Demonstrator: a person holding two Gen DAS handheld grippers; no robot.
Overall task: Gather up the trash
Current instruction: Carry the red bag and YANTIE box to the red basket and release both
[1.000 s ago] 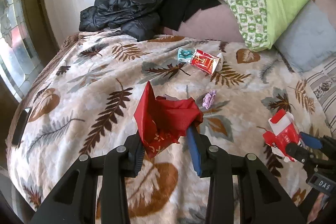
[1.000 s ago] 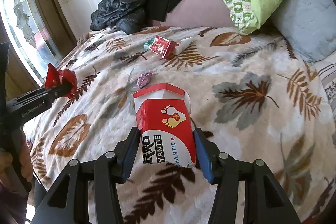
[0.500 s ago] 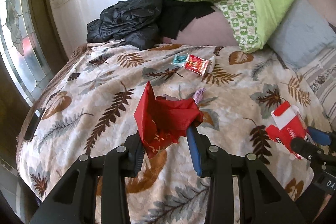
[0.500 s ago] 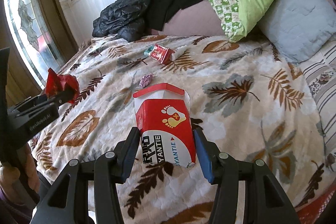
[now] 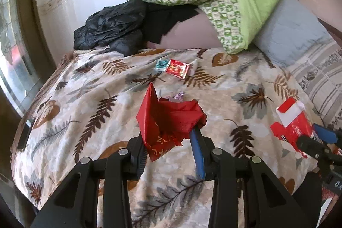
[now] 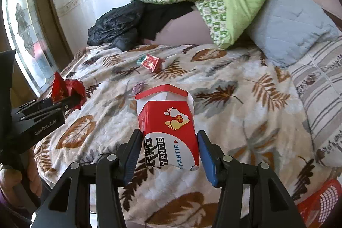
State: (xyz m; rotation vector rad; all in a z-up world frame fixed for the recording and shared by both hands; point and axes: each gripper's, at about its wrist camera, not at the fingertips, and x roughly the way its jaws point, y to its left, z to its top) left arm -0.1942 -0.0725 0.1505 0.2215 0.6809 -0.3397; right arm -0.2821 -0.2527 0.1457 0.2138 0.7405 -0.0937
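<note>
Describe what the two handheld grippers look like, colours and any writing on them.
Both are black plastic frames with silver round bolts at the pivots. On the left gripper and the right gripper, one finger carries a blue pad and the other a dark ribbed one. The left gripper's side reads "GenRobot.AI" in white. A purple sleeve shows at the hand holding it.
</note>
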